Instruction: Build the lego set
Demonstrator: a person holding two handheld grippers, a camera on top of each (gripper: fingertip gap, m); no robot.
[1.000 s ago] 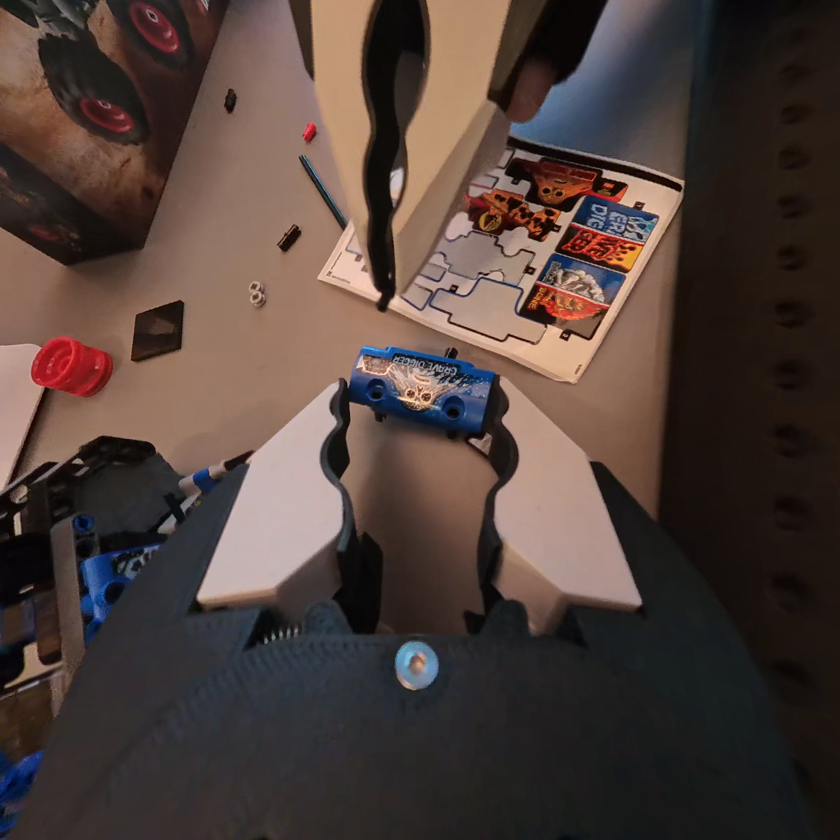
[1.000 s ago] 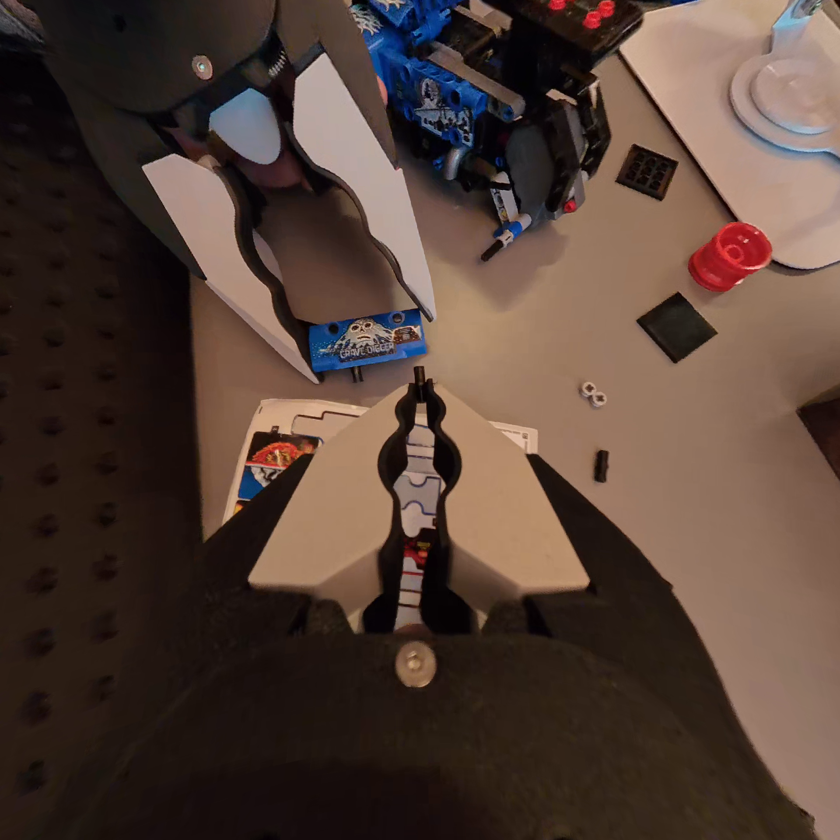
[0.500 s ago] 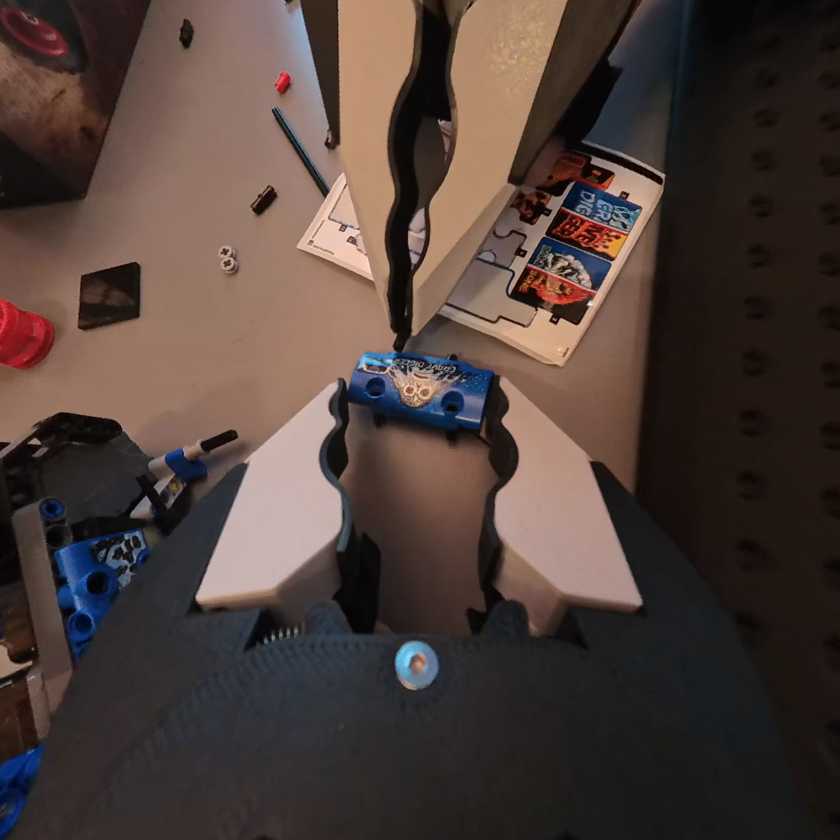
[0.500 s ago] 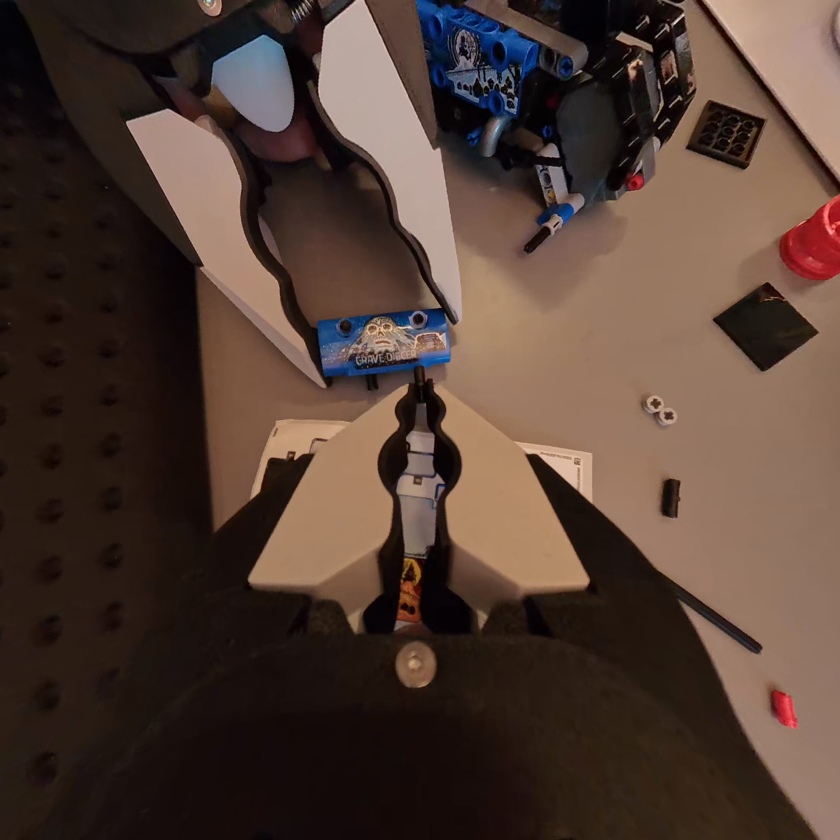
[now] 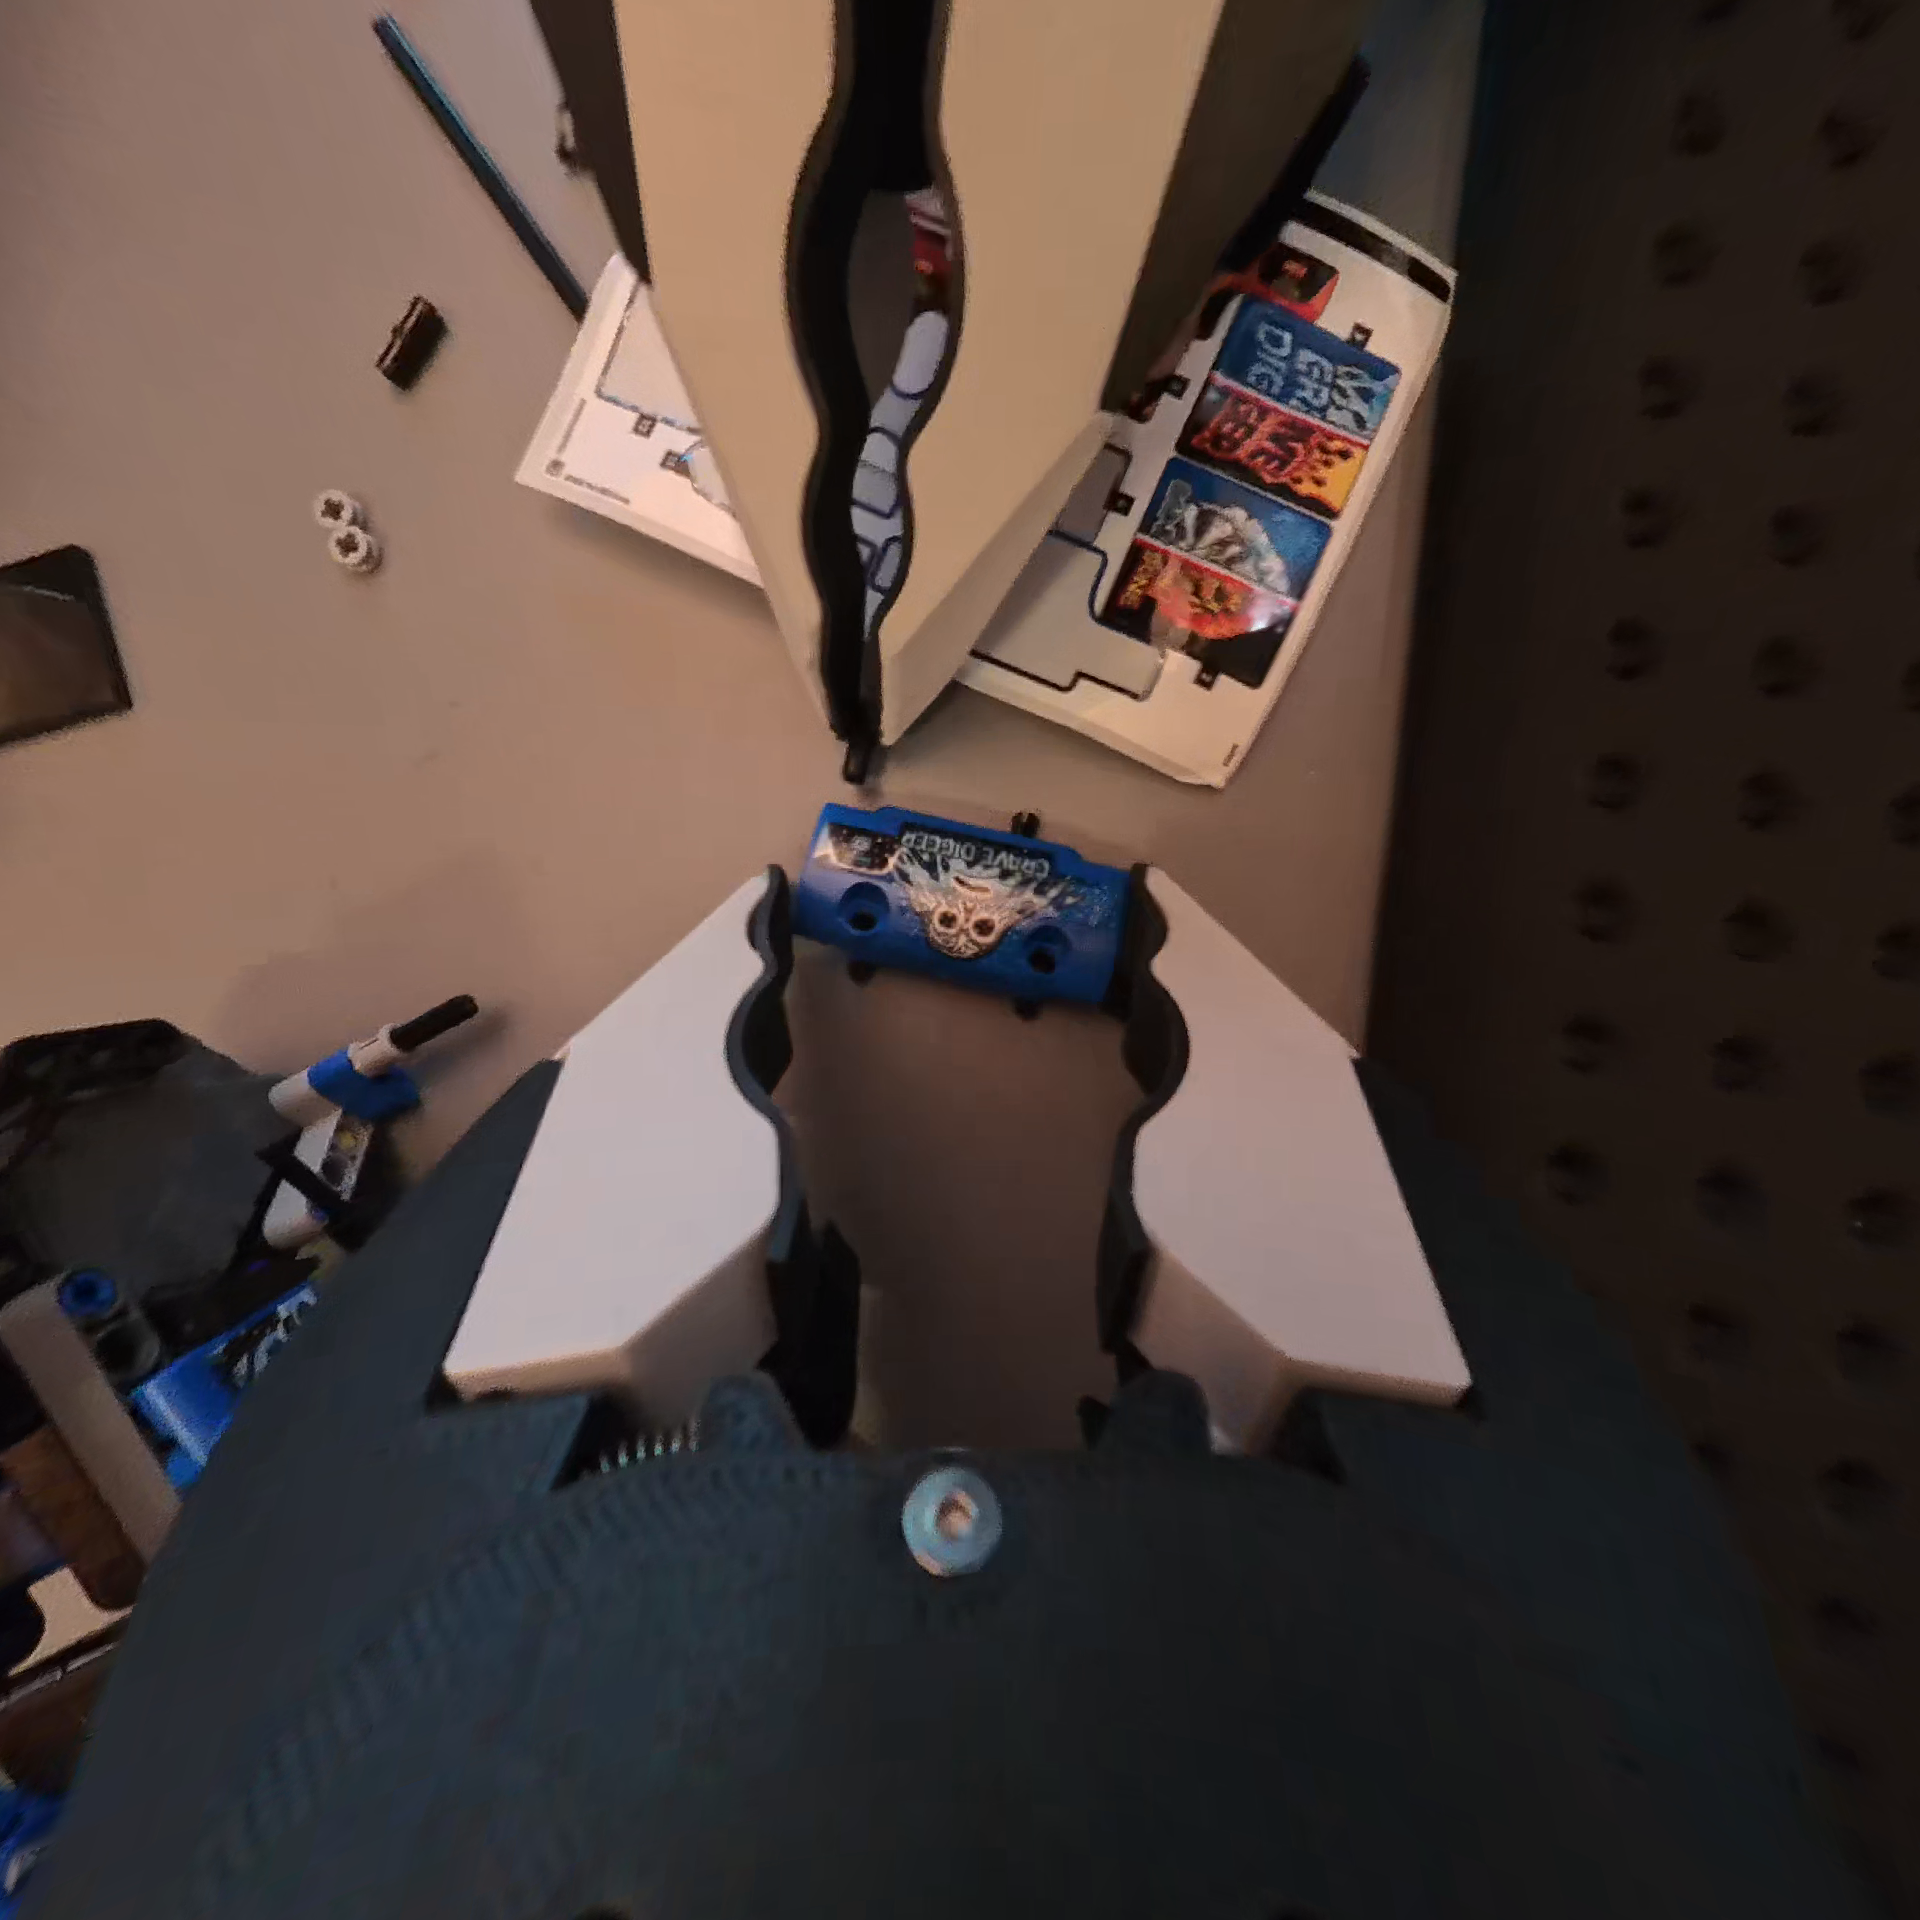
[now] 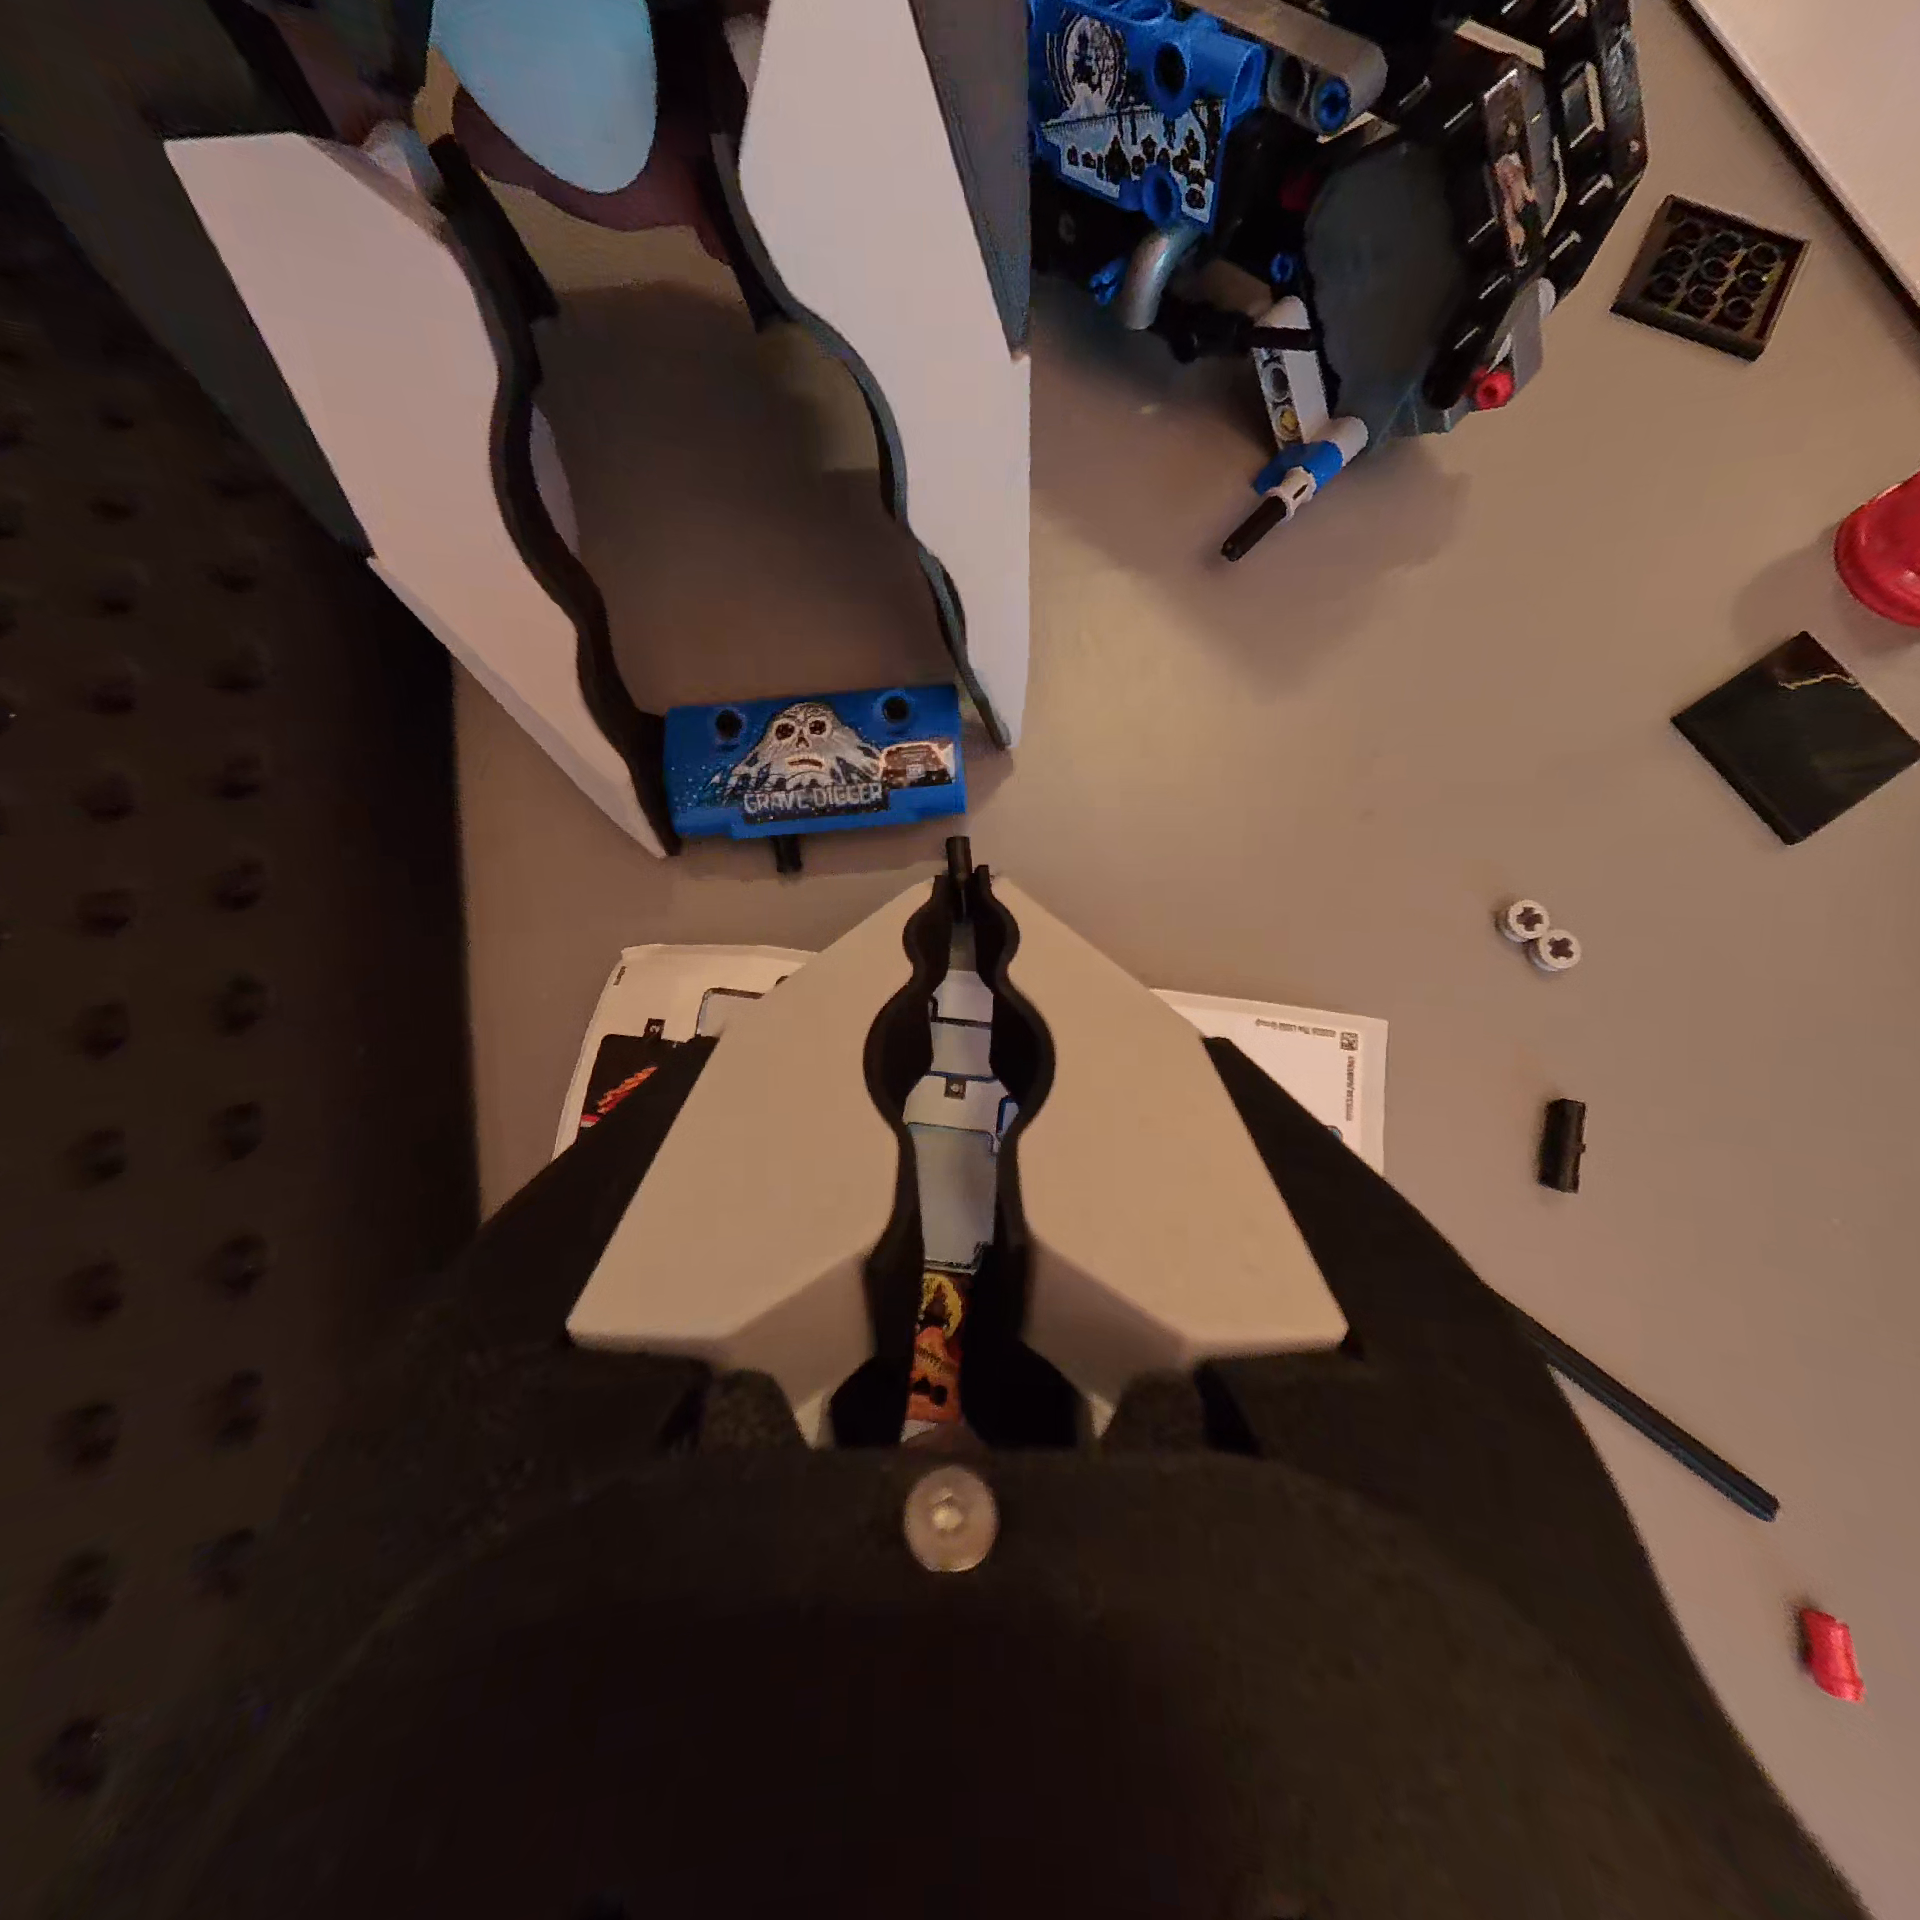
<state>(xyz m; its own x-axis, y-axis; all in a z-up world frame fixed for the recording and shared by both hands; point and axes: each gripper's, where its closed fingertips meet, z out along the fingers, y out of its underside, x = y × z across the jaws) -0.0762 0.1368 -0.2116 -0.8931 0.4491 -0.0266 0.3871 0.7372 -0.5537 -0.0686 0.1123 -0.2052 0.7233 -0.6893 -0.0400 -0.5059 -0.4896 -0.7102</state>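
Left gripper point(image 5: 956, 920) clamps the blue stickered panel point(image 5: 961, 920) by its two ends, on the grey table point(image 5: 416, 779). Right gripper point(image 6: 961, 883), jaws nearly together, pinches a small black pin point(image 6: 958, 857), tip just short of the panel's edge. Sticker sheet point(image 5: 1226, 540) lies just beyond the panel; the part-built truck point(image 6: 1351, 187) stands beside it.

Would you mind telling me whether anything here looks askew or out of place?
Nothing stands out: the blue stickered panel sits squarely between the left hand-held gripper fingertips, and the small black pin is in the right hand-held gripper.
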